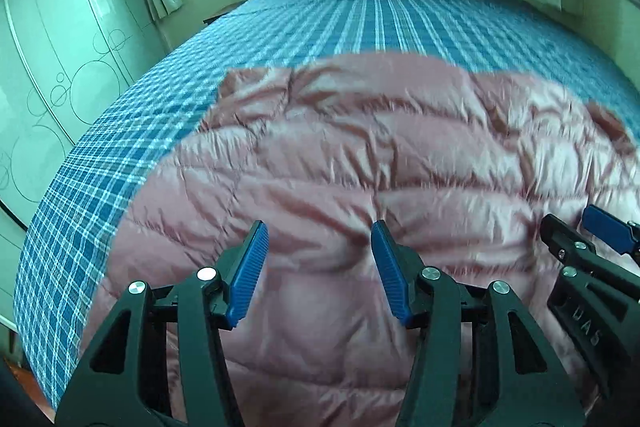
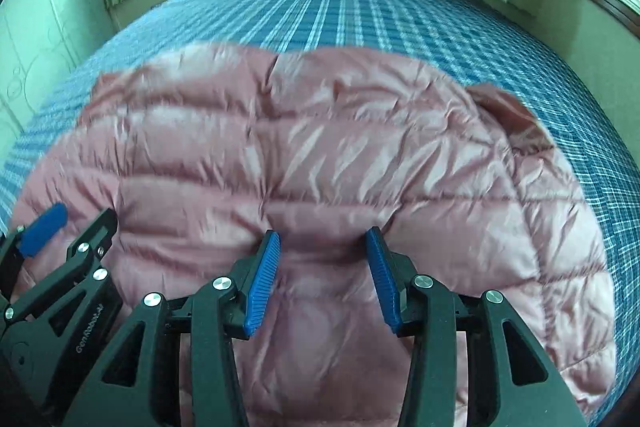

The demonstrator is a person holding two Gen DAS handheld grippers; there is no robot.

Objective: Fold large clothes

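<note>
Since that pink puffer jacket [image 2: 320, 155] sprawled across the foot of the plaid bed [image 2: 360, 11] looks light, squashy and slick, I'd pinch a quilted seam near its hem. Left tongs [image 1: 320, 243] and right tongs [image 2: 323, 247] hang spread above it, pinching nothing.

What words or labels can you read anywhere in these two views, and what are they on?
"GenRobot.AI": raised lettering on the black body of the left gripper, seen in the right wrist view.
Raised lettering on the right gripper body in the left wrist view: too skewed to read.
Pink puffer jacket, checked bedspread: no text visible.
</note>
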